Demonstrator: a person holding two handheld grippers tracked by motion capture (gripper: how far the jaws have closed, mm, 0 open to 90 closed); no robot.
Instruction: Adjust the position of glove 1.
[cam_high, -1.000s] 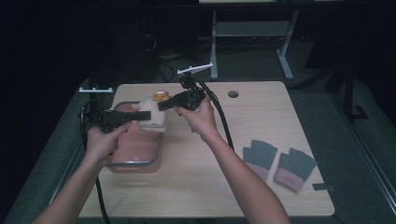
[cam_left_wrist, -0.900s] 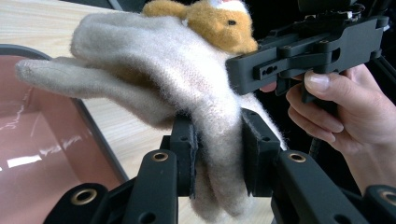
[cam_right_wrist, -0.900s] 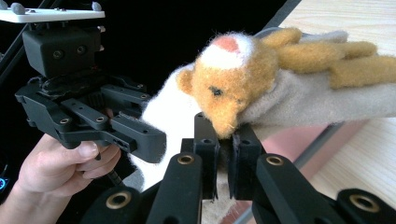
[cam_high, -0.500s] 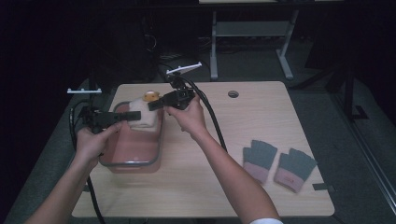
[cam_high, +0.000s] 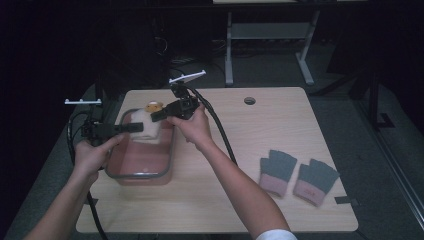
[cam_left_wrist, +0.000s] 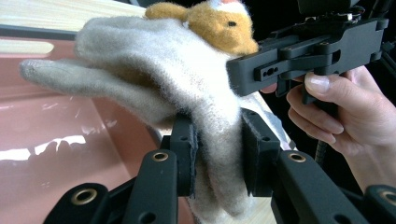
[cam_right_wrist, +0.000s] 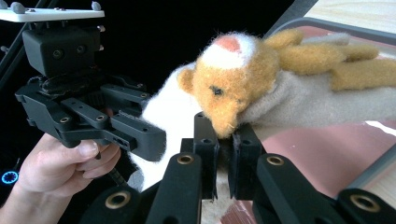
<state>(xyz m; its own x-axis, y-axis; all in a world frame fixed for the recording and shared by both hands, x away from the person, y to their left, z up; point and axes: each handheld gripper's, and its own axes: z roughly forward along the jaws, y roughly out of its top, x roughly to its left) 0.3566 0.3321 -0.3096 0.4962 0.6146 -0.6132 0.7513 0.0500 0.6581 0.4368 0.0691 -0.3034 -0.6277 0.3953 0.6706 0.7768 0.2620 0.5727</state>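
Wooden table (cam_high: 280, 130), light in colour, across the middle of the high view. Pink-red transparent bin (cam_high: 142, 165) with grey rim at centre left of that frame, standing on the table near its left edge. Pair of grey gloves (cam_high: 297, 175) with pink cuffs at lower right of the frame, lying flat on the table, well apart from the bin.

Cream woollen glove (cam_high: 145, 127) with small orange plush animal (cam_high: 152, 106) on it, held in the air just above the far part of the bin, at upper left of centre in the high view. Seen from close in the left gripper view (cam_left_wrist: 154, 79), with the pink bin wall behind at the left of the frame.

Left hand-held gripper (cam_high: 131, 128) coming from the left of the high view, jaws closed tight on the cuff part of the cream glove (cam_left_wrist: 217, 154), wool squeezed between both pads. Right hand-held gripper (cam_high: 156, 115) coming from the right, jaws almost fully together at the bottom centre of the right gripper view (cam_right_wrist: 223, 163), pinching the glove just under the muzzle of the plush animal (cam_right_wrist: 229, 79).
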